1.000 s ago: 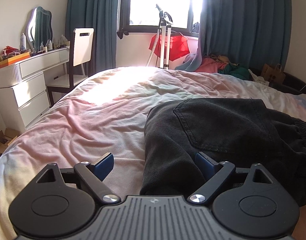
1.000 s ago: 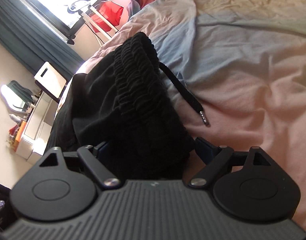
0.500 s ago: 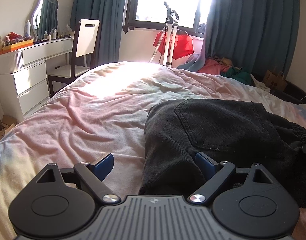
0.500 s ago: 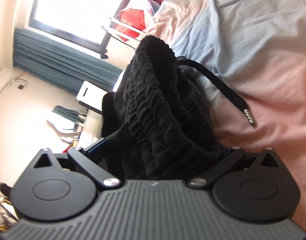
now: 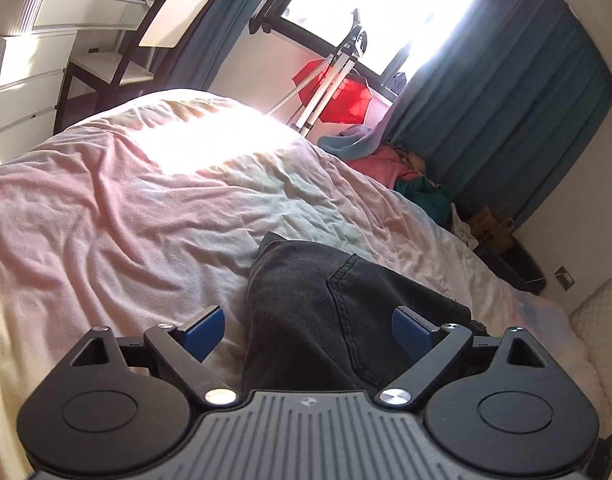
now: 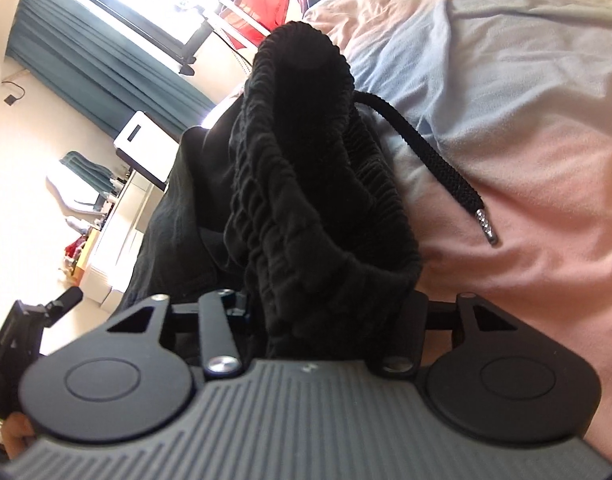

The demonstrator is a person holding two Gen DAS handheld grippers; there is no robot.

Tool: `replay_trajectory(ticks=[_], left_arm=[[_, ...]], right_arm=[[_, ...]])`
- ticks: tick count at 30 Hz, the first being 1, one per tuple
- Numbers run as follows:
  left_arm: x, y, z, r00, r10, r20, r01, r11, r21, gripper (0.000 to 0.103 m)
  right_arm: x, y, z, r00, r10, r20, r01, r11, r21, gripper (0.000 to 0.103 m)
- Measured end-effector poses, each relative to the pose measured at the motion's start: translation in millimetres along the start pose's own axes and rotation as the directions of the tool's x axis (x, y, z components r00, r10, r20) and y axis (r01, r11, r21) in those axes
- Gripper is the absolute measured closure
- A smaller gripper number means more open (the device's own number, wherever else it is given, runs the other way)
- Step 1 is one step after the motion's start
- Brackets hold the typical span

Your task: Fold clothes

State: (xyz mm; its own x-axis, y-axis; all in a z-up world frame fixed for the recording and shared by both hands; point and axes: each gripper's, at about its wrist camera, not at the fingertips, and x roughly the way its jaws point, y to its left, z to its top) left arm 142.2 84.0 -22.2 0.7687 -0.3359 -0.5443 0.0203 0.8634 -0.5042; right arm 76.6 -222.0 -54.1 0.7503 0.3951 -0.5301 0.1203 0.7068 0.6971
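Bedding in pale pink, cream and light blue covers the bed [image 5: 118, 216], rumpled and sunlit toward its far edge below the window. Black trousers [image 5: 326, 312] lie on the near part of the bed, folded over on themselves, a stitched back pocket facing up in the left wrist view. Their gathered elastic waistband [image 6: 306, 184] stands bunched up in the right wrist view, rising from the sheet. The right gripper [image 6: 330, 312] has its jaws closing on that waistband, with the thick fabric filling the gap between them and hiding the right pad. The left gripper [image 5: 308, 330] stands wide open, its blue pads [image 5: 204, 330] clear of the cloth on either side, with the trousers' folded edge lying in the gap between them. A black drawstring [image 6: 434, 160] trails from the waistband across the sheet, its metal tip [image 6: 487, 227] resting on the pink part.
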Motion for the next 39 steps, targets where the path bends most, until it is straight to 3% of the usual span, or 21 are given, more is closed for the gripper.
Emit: replay_trajectory(ticks=[3, 6, 11, 13, 20, 25, 28, 34, 39], left_arm=[[27.9, 10.9, 9.7, 0.994, -0.032, -0.108, 0.033, 0.999, 0.006, 0.007], [58.2, 21.7, 6.9, 0.967, -0.07, -0.244, 0.072, 0.997, 0.001, 0.008], [79.3, 36.8, -4.1, 0.942, -0.16, -0.293, 0.134, 0.985, -0.109, 0.007], [86.1, 39.4, -8.7, 0.927, -0.197, -0.32, 0.16, 0.977, -0.138, 0.013], [80.6, 30.3, -9.5, 0.936, -0.205, -0.287, 0.191, 0.979, -0.076, 0.035], [61.5, 13.0, -9.8, 0.952, -0.199, -0.231, 0.213, 0.976, 0.038, 0.052], [42.2, 6.5, -14.2, 0.957, -0.211, -0.198, 0.225, 0.973, 0.046, 0.055], [6.8, -14.4, -26.1, 0.943, -0.286, -0.17, 0.284, 0.958, -0.034, 0.057], [8.1, -79.7, -21.5, 0.918, -0.349, -0.187, 0.341, 0.937, -0.07, 0.058]], right_arm=[[-0.4, 3.5, 1.7, 1.0, -0.001, 0.013, 0.001, 1.0, -0.009, 0.055], [0.5, 2.9, 2.2, 1.0, -0.002, 0.018, 0.002, 1.0, -0.009, 0.055], [0.4, 1.1, 0.8, 1.0, -0.009, 0.026, 0.009, 1.0, -0.009, 0.055], [1.5, 2.0, 0.8, 0.999, -0.013, 0.029, 0.013, 1.0, -0.012, 0.055], [2.0, 10.6, 1.3, 0.998, -0.042, 0.05, 0.045, 0.998, -0.054, 0.058], [-18.4, 36.7, 0.9, 0.991, -0.04, 0.124, 0.056, 0.99, -0.127, 0.067], [-41.3, 53.6, -2.4, 0.985, -0.012, 0.172, 0.04, 0.987, -0.158, 0.069], [-95.7, 66.2, 0.0, 0.968, 0.036, 0.249, 0.01, 0.984, -0.178, 0.069], [-148.1, 55.4, 28.3, 0.945, 0.027, 0.326, 0.028, 0.986, -0.162, 0.07]])
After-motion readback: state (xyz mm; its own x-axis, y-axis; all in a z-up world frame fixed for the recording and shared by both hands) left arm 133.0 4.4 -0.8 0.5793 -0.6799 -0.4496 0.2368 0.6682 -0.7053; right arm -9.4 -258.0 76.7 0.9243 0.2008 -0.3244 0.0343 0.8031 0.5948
